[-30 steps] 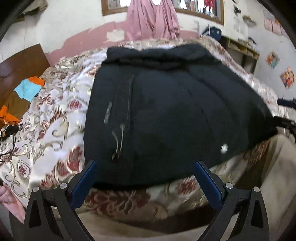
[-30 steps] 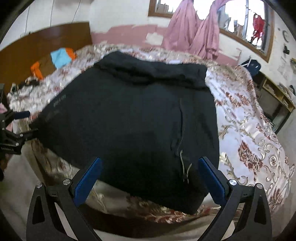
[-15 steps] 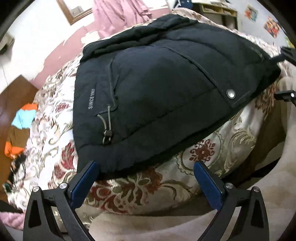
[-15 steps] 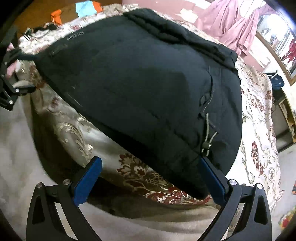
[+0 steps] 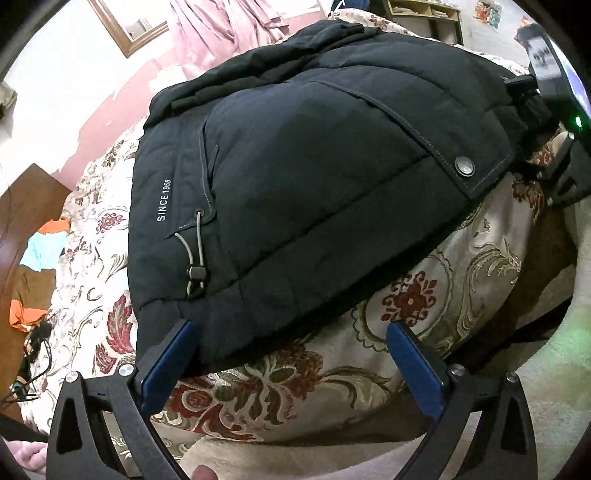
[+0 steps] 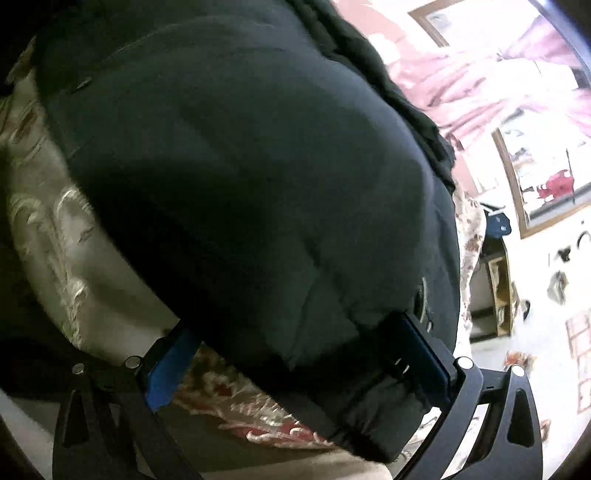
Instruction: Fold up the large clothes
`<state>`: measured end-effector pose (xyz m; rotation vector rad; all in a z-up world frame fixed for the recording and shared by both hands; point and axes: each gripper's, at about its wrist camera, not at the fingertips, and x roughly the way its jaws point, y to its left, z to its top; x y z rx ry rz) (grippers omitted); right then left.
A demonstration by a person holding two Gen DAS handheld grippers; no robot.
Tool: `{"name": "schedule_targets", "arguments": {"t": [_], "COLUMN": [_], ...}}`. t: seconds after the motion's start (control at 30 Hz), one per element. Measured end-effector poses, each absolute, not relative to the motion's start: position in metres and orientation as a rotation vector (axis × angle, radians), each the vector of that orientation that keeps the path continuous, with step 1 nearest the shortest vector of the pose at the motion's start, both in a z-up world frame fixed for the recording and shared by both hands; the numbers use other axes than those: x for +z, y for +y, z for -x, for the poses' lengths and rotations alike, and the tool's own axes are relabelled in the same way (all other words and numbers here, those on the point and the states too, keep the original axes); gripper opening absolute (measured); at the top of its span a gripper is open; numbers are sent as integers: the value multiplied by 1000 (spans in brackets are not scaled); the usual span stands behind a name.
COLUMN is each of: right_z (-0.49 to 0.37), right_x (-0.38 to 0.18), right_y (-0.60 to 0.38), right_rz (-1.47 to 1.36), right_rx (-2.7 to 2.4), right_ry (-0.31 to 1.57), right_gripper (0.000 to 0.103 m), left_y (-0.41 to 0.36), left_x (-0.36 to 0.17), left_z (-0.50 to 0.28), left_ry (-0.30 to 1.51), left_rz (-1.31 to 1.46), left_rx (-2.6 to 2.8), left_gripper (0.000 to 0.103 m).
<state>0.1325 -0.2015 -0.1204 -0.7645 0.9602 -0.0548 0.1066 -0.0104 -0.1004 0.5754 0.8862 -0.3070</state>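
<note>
A bedroom, seen low from the foot of a bed covered by a cream bedspread (image 5: 424, 295) with red and gold flowers, which drapes over the near edge. On it lies a large dark padded jacket (image 5: 295, 166), already partly folded, its hem at the near edge and its collar end toward the far wall.

Nearest in the left wrist view, the left gripper (image 5: 291, 354) has its blue-padded fingers spread wide, the left pad just touching the jacket's near-left hem corner and the right pad over bare bedspread; it grips nothing. A toggle cord (image 5: 195, 258) hangs just beyond the hem.

In the blurred right wrist view, the right gripper (image 6: 295, 354) has its fingers apart around the jacket's near-right hem, with thick fabric bulging between them; whether they are pressing on it cannot be told.

Further off lie a metal snap button (image 5: 465, 168), then the bunched collar end, then pink curtains (image 5: 229, 29) and a wooden window frame on the far wall.

The likely risk: the padding is thick and slippery-looking, so a shallow pinch could catch only the top layer, letting the folded layers slide apart or slip off the bed's edge.
</note>
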Motion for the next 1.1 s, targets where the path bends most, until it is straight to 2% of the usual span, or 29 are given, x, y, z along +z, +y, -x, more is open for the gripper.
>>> {"name": "schedule_targets", "arguments": {"t": [0.2, 0.53, 0.77, 0.8, 0.93, 1.1], "right_z": [-108, -102, -102, -106, -97, -93], "right_x": [-78, -50, -28, -27, -37, -65], "right_y": [-204, -241, -243, -245, -242, -245], "right_rz": [609, 387, 392, 402, 479, 579], "right_rx": [-17, 53, 69, 70, 79, 46], "right_ry": [779, 765, 689, 689, 720, 804], "right_gripper": [101, 101, 101, 101, 101, 101], "left_y": [-8, -19, -30, -28, -17, -17], "left_x": [-100, -111, -100, -97, -81, -65], "left_z": [-102, -104, -103, -105, -115, -115], "left_ry": [874, 867, 674, 659, 653, 601], "left_rz": [-571, -697, -804, -793, -706, -657], "left_rx": [-325, -209, -58, -41, -45, -58], "left_gripper": [103, 103, 101, 94, 79, 46]}}
